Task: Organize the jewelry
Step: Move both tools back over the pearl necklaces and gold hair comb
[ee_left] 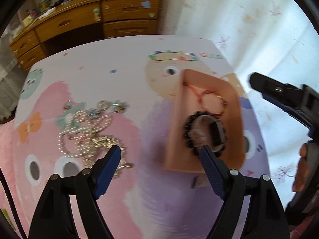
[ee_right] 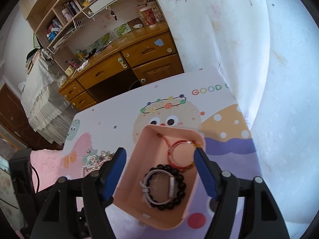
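Box (ee_right: 159, 179) lies between spread right gripper (ee_right: 159, 159) fingers.

You are working at a table (ee_right: 111, 123) whose top is showing a cartoon print in pink, purple and white, with "GOOD" lettered near its far right corner. Beyond the table's far edge a wooden desk (ee_right: 127, 59) is standing with its drawers shut, and its top is carrying bottles and small clutter. Above it, open shelves (ee_right: 65, 6) are holding books, and a white wire rack (ee_right: 103, 4) is hanging from them. A pale curtain (ee_right: 249, 39) printed with leaves is glowing with daylight along the table's right edge. At the left a lace-edged white cloth (ee_right: 37, 91) is draping down.
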Demonstrator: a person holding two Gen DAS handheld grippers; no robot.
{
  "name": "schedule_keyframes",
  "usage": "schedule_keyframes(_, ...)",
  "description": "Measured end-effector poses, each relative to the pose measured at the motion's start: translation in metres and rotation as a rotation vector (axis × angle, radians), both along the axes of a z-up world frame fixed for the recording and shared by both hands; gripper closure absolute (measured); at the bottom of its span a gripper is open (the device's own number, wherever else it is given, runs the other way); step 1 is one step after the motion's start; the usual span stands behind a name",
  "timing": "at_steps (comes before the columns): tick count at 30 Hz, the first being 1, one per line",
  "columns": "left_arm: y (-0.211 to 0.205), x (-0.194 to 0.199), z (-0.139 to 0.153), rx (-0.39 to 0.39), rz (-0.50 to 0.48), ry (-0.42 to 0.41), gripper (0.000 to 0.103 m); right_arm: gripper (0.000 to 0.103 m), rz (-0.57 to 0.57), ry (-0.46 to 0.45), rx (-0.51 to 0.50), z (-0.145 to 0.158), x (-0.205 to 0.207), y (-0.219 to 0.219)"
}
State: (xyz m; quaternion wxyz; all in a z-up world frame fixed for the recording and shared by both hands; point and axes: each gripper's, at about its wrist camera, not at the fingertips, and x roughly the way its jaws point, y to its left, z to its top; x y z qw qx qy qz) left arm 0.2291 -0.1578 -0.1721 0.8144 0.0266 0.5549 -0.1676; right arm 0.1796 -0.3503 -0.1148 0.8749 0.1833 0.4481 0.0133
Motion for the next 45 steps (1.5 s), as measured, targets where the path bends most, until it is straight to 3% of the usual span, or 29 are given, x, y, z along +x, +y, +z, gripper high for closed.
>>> schedule_keyframes(10,0.069,0.007,-0.003,0.097,0.128,-0.026,0.017,0.028,0.077,0.027,0.099,-0.008,0.005,0.043)
schedule_keyframes(14,0.097,0.012,-0.008,0.145,0.18,-0.035,0.01,0.028,0.12,0.05,0.139,-0.015,0.008,0.066)
schedule_keyframes(20,0.13,0.023,-0.013,0.124,0.229,-0.014,0.01,0.027,0.212,0.1,0.165,-0.027,0.011,0.108)
schedule_keyframes(24,0.139,0.036,-0.023,0.127,0.204,0.03,0.008,0.021,0.292,0.121,0.142,-0.037,0.011,0.141)
schedule_keyframes(27,0.144,0.048,-0.034,0.13,0.182,0.083,0.008,0.021,0.343,0.13,0.086,-0.046,0.009,0.162)
schedule_keyframes(30,0.151,0.062,-0.045,0.107,0.175,0.156,0.008,0.021,0.4,0.12,-0.04,-0.057,0.006,0.181)
schedule_keyframes(37,0.163,0.086,-0.059,0.047,0.196,0.231,0.008,0.021,0.646,0.032,-0.441,-0.082,-0.015,0.228)
schedule_keyframes(39,0.16,0.091,-0.062,0.032,0.187,0.241,0.008,0.021,0.683,0.022,-0.51,-0.089,-0.019,0.236)
schedule_keyframes(45,0.137,0.105,-0.07,0.027,0.125,0.254,0.008,0.021,0.663,0.048,-0.487,-0.099,-0.016,0.242)
